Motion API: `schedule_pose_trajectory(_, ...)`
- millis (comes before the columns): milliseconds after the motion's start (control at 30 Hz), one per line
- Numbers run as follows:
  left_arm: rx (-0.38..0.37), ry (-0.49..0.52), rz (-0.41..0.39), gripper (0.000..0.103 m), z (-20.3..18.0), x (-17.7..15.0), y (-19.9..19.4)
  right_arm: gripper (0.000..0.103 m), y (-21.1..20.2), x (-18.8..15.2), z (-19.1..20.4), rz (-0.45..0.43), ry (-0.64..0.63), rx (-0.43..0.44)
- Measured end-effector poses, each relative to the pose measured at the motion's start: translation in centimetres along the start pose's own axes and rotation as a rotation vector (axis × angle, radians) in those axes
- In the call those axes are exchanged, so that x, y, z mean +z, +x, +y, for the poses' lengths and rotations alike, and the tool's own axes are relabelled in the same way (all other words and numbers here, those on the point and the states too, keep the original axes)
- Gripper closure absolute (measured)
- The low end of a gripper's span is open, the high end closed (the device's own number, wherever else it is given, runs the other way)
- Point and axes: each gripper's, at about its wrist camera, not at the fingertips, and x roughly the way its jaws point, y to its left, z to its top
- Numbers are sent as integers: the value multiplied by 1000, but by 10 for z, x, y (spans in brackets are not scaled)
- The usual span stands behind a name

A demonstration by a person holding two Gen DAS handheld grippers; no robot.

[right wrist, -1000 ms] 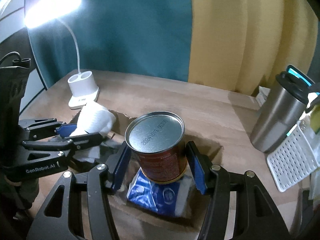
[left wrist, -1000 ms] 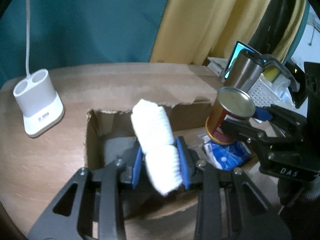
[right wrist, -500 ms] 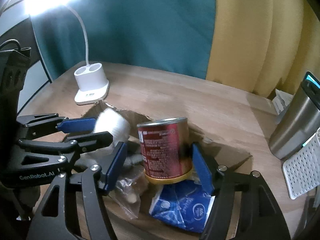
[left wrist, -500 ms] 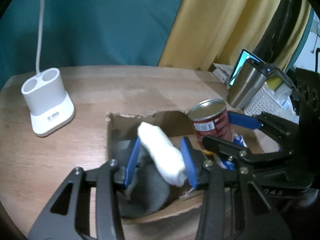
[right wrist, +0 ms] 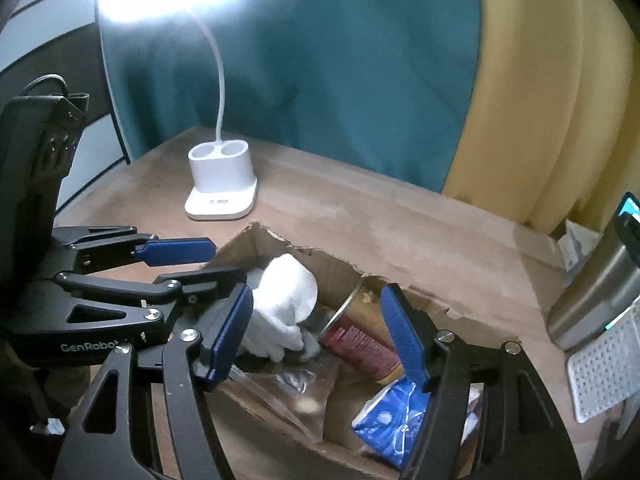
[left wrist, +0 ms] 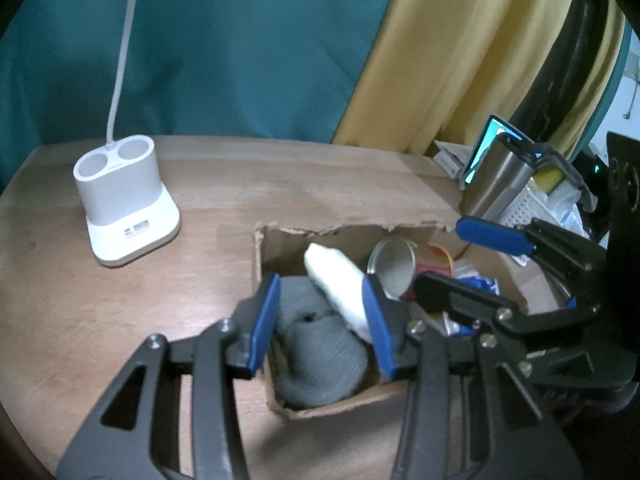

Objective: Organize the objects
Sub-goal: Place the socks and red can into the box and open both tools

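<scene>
Both tongs hang with their blue pads spread apart over the torn cardboard box [left wrist: 276, 404] on the wooden worktop [left wrist: 100, 320]. The white roll [left wrist: 340, 280] leans inside the box between the pads of the left tongs [left wrist: 320, 320], close against the right-hand pad; whether it touches is unclear. The red can [right wrist: 360, 336] lies tipped on its side in the box between the pads of the right tongs [right wrist: 320, 336], gripped by neither pad.

1. White lamp base [left wrist: 124, 200] – stands on the wooden desk [left wrist: 280, 184], lit.
2. Steel tumbler [right wrist: 592, 292] – upright, beside a white perforated basket [right wrist: 604, 376].
3. Teal curtain [left wrist: 240, 48] and yellow curtain [left wrist: 460, 48] behind.
</scene>
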Motion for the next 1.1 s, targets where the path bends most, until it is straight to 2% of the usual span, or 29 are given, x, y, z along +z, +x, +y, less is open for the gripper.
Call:
schedule_pose_trajectory(467, 9, 34, -34, 59, -10, -21, -36, 33, -25, -25, 2, 28, 89, -96)
schedule_pose_trajectory(533, 1, 23, -33, 54, -10, -26, -41, 33, -30, -32, 5, 29, 99, -101)
schedule_pose_trajectory(567, -6, 15, -38, 42, -10, -30, -45, 33, -34, -36, 7, 29, 105, -105)
schedule_pose_trajectory(600, -9, 12, -42, 40, -9, -33, -47, 33, -36, -39, 7, 30, 109, -107)
schedule_pose_trajectory(867, -7, 18, -34, 40, -10, -58, -64, 32, -51, -64, 19, 47, 153, -125)
schedule_pose_trajectory(1000, 21, 17, -31, 40, -8, -68, -70, 22, -57, -75, 27, 51, 175, -114)
schedule_pose_trajectory(1100, 45, 13, -35, 40, -8, -76, -75, 22, -61, -83, 34, 59, 177, -106)
